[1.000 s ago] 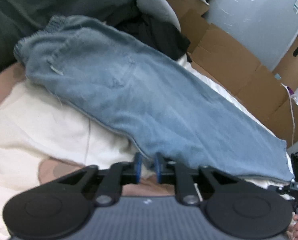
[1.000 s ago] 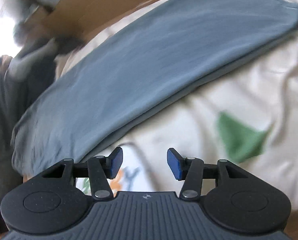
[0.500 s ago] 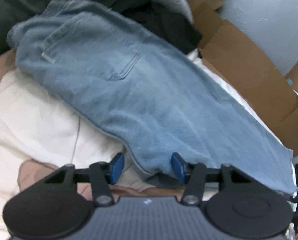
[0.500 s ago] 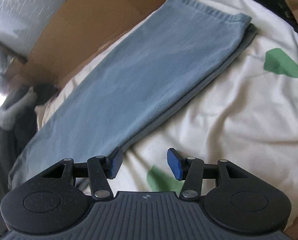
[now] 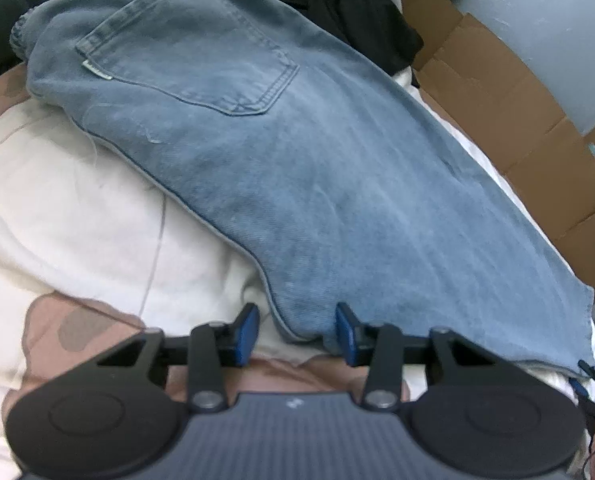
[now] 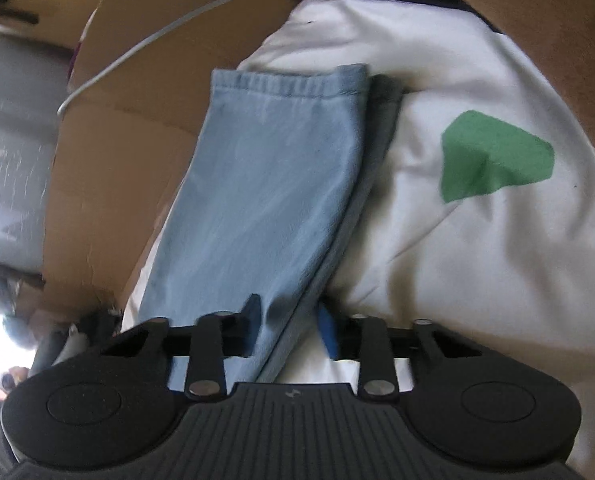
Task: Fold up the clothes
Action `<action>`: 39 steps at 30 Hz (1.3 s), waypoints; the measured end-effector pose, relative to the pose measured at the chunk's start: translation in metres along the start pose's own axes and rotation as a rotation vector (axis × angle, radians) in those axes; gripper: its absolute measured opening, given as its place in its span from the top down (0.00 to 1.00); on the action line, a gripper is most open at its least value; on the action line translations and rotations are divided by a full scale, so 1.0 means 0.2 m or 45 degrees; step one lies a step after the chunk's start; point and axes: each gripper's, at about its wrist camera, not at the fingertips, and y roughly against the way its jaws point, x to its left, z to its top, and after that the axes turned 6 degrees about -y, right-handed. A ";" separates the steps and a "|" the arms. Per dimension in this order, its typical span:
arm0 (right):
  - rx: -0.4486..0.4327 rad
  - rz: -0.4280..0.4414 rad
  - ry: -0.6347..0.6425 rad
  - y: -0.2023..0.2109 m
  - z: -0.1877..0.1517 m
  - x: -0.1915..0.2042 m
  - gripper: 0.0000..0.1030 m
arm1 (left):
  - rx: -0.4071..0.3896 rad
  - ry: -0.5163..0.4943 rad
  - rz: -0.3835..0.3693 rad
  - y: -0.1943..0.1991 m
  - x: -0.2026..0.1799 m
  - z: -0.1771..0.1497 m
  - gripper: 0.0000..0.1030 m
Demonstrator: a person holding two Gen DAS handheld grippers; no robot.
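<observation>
Two tools: both closing on the jeans [image 5: 297, 168] edge
left tool [image 5: 295, 330]: fabric between, unclamped
right tool [image 6: 287, 326]: same
long axis: runs ahead to hem [image 6: 289, 80]

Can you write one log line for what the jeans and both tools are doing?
jeans: flat on bedding | left tool: closing on edge | right tool: closing on leg edge

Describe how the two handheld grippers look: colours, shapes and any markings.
Both look alike. The left gripper and right gripper each have a dark grey ribbed body bearing a small pale logo, two round black discs at the sides, black link arms with silver rivets, and two fingers with blue pads.
</observation>
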 end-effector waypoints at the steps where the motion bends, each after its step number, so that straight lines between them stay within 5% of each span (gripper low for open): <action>1: -0.004 0.005 -0.013 -0.01 0.01 -0.01 0.78 | 0.002 -0.006 0.004 0.00 0.00 0.00 0.57; 4: -0.021 0.042 -0.042 0.03 0.05 -0.07 0.94 | 0.010 -0.024 0.016 -0.01 -0.02 0.01 0.57; 9: -0.043 0.110 -0.039 0.08 0.06 -0.05 0.94 | 0.009 -0.023 0.024 -0.01 -0.02 0.02 0.57; 24: -0.069 0.091 -0.143 -0.04 0.11 -0.09 0.82 | -0.119 0.318 -0.128 -0.06 0.12 0.03 0.55; 27: -0.067 0.104 -0.168 -0.03 0.13 -0.09 0.92 | -0.135 0.385 -0.184 -0.09 0.16 0.03 0.56; 35: -0.092 0.179 -0.181 0.02 0.15 -0.06 0.93 | -0.074 0.478 -0.415 -0.10 0.20 -0.01 0.59; 38: -0.078 0.151 -0.206 -0.02 0.15 -0.08 0.87 | -0.056 0.498 -0.418 -0.12 0.19 -0.04 0.61; 39: -0.074 0.144 -0.215 -0.04 0.15 -0.09 0.77 | -0.064 0.527 -0.418 -0.13 0.20 -0.04 0.62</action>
